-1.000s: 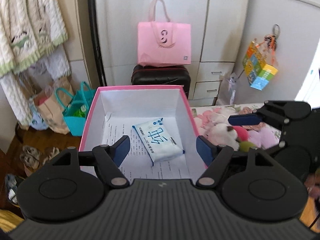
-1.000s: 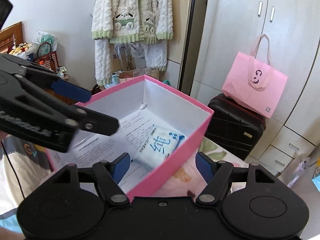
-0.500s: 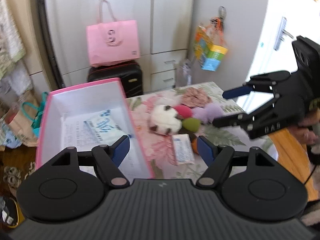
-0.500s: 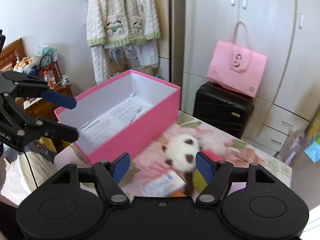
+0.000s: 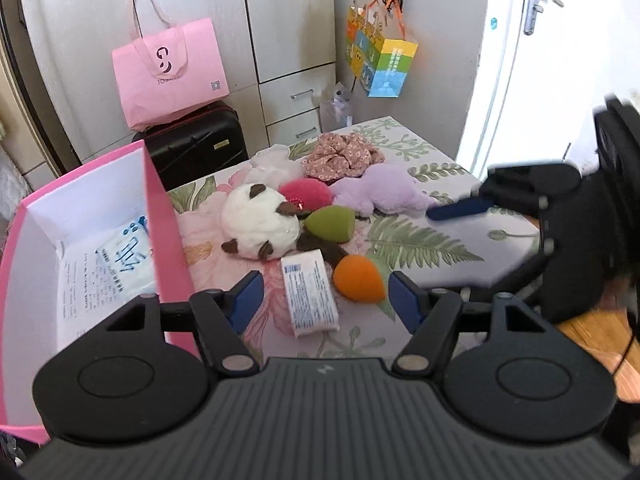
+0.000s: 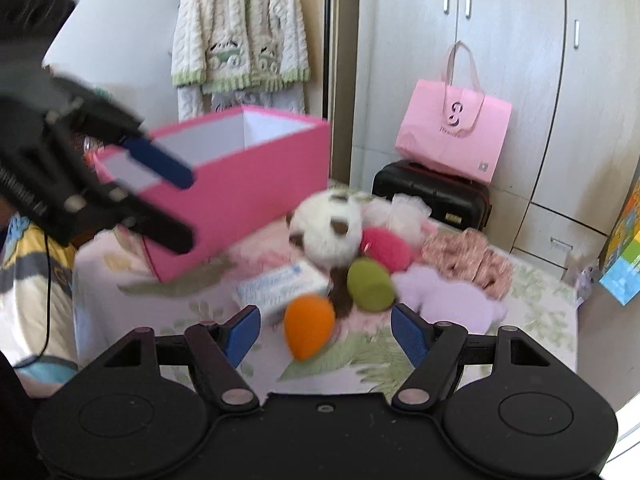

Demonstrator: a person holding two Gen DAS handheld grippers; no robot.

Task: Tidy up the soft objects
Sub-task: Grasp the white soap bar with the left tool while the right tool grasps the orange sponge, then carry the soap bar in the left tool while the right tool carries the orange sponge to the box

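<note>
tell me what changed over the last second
Both grippers swung from over the pink box to the soft-toy pile. The left gripper, its jaws closing, now frames the small tissue pack; the right gripper stays open over the orange sponge. Nothing grabbed; the objects stayed put.

Each handheld gripper, the left gripper [image 5: 325, 300] and the right gripper [image 6: 325, 334], is built of matte black plastic. Two flat blue-padded fingers [image 5: 248, 295] are carried on angular black links fixed by silver pivot screws [image 5: 234, 362]. A ribbed grey housing [image 5: 320, 420] is seen behind the left one.
</note>
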